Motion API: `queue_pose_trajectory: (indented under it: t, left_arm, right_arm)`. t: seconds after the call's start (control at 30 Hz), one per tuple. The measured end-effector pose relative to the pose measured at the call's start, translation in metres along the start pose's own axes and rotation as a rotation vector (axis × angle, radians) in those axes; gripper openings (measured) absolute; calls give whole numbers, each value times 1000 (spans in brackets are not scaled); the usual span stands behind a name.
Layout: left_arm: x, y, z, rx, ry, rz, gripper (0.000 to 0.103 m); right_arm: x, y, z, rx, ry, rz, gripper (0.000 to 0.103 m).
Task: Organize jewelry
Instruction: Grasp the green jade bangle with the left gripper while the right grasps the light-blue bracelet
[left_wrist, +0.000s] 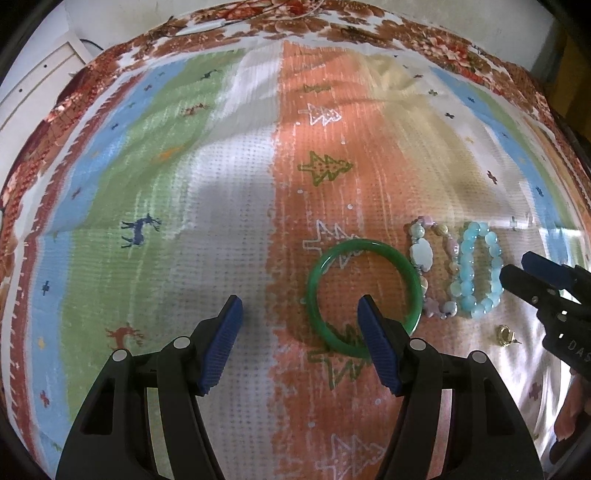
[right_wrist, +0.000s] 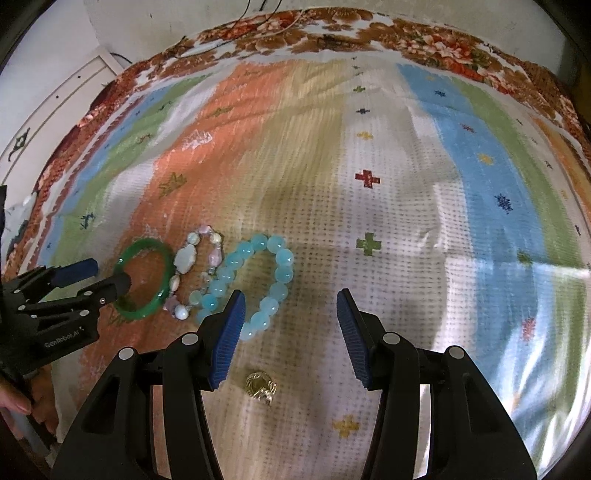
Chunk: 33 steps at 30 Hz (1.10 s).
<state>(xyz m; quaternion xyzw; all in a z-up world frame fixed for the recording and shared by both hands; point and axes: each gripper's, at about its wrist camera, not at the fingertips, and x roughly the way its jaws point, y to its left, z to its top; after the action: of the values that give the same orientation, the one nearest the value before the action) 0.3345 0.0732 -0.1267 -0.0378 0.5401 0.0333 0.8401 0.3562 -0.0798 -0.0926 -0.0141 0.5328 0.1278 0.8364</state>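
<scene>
While three bracelets already lie side by side on the striped, patterned woven cloth (left_wrist: 229, 192), the small gold-coloured ring (right_wrist: 261, 384) sits apart from them, nearer the camera, and seems the piece left to place. It lies on the pale part of the cloth, between the spread fingers of the right gripper (right_wrist: 291, 339), which grasp nothing; whether they touch the cloth I cannot tell. The next move, as I judge it, calls for lowering that gripper squarely over the ring and closing gently, since so small and hard a thing may slip or tip on soft fabric.

Just beyond the ring is the light blue bracelet of round translucent beads (right_wrist: 255, 284), its near end close by the right gripper's left finger, so a careless close could catch it. Beside that lies the mixed bracelet of pale pink and white stones (left_wrist: 434, 269), then the smooth green bangle (left_wrist: 364, 297). The left gripper (left_wrist: 301, 339) is released too, one finger over the bangle's hollow, the other outside it, holding nothing.
</scene>
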Motion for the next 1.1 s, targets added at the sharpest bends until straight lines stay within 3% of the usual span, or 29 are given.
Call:
queue_pose_trajectory:
  t: [0.27,0.57,0.6,0.67,0.73,0.8,1.1]
  left_arm:
    - [6,-5,-1,44,5,48,66]
    - [7,-1,-2,38,6,30,60]
    - [7,1,-2,33,5,29,57]
    - [7,3,-2,27,3,34,47]
    - [6,3,-2,27,8,39,24]
    - [6,2,-2,34,19,41,8]
    - [-13,9,-2,12,11,16,7]
  right_arm:
    - [10,2,0,-18,9,-37,51]
    - [10,2,-2,-30,16,-42,48]
    - [10,1,-3,-33,16,-52,45]
    - [10,-1,-3,-29,20,-67,20]
    - [10,-4,-3,-23,30,-58,12]
    - [9,-3,-4,-32,30,-55,12]
    - [-18,8,-8,-86,-34,-68,12]
